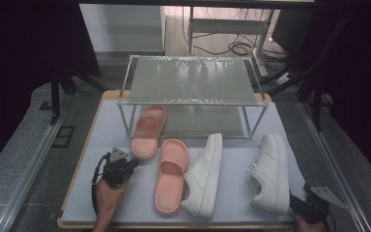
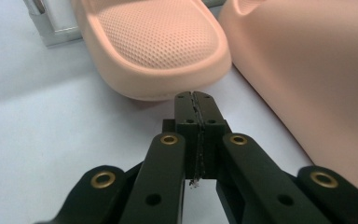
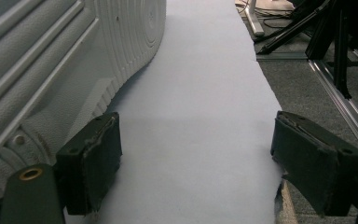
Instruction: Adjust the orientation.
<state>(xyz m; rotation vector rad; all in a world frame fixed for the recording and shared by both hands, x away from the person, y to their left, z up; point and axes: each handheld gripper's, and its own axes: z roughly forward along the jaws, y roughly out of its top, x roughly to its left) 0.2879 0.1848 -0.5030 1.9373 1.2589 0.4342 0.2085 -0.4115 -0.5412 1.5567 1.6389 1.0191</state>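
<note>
Two pink slippers lie on the white table mat: one (image 1: 148, 129) with its toe under the rack, the other (image 1: 171, 175) closer to me. My left gripper (image 1: 134, 163) sits just behind the first slipper's heel (image 2: 161, 46), shut with nothing between its jaws (image 2: 196, 100); the second slipper (image 2: 317, 79) is at its right. Two white sneakers (image 1: 204, 175) (image 1: 271, 171) lie to the right. My right gripper (image 1: 292, 199) rests at the mat's front right corner, open (image 3: 191, 158), with the right sneaker's sole (image 3: 51, 70) beside its left finger (image 3: 91, 163).
A two-shelf metal rack (image 1: 189, 82) with translucent shelves stands at the back of the table. The mat's right edge (image 3: 265, 88) drops to grey floor and an aluminium rail (image 3: 345, 102). Cables and frame legs lie beyond the table.
</note>
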